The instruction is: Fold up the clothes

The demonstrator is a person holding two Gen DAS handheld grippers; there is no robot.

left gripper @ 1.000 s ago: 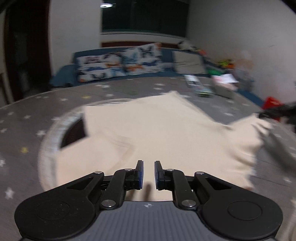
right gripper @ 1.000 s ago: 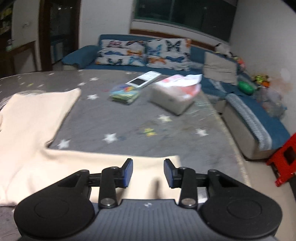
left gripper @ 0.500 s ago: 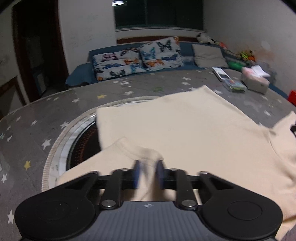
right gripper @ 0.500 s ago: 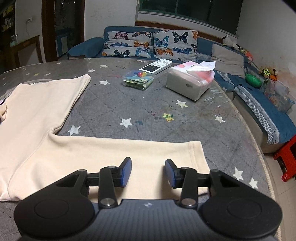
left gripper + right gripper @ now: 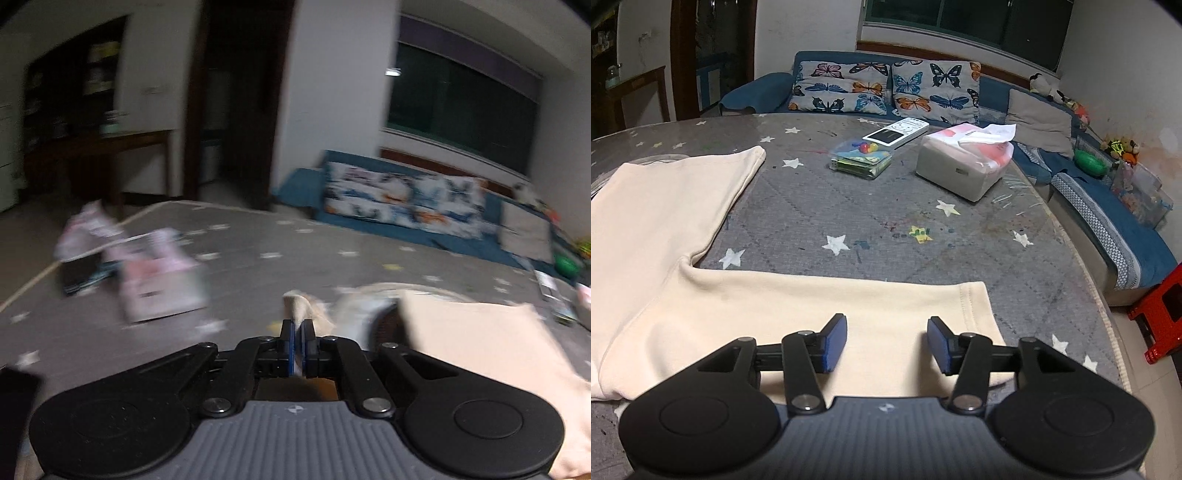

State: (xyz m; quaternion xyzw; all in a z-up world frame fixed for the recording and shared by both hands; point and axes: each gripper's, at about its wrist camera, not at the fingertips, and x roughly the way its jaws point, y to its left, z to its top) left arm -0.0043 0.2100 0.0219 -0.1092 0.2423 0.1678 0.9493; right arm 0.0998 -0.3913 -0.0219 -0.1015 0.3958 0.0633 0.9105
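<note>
A cream T-shirt (image 5: 665, 266) lies spread on the grey star-patterned table (image 5: 886, 206). Its right sleeve (image 5: 886, 306) stretches flat toward the table's right edge. My right gripper (image 5: 886, 341) is open and hovers just over that sleeve near its cuff. In the blurred left wrist view, my left gripper (image 5: 297, 334) is shut on a fold of the cream T-shirt (image 5: 480, 343), with a tuft of fabric sticking up between the pads and pulled off the table.
A clear box of small items (image 5: 862, 158), a remote (image 5: 897, 133) and a tissue pack (image 5: 966, 162) lie at the table's far side. A pink-white box (image 5: 159, 284) sits on the left. A blue sofa (image 5: 886, 85) stands behind, a red stool (image 5: 1160, 314) at right.
My left gripper closed on the shirt's edge and swung left, lifting the fabric. My right gripper opened wider above the sleeve and stayed nearly still.
</note>
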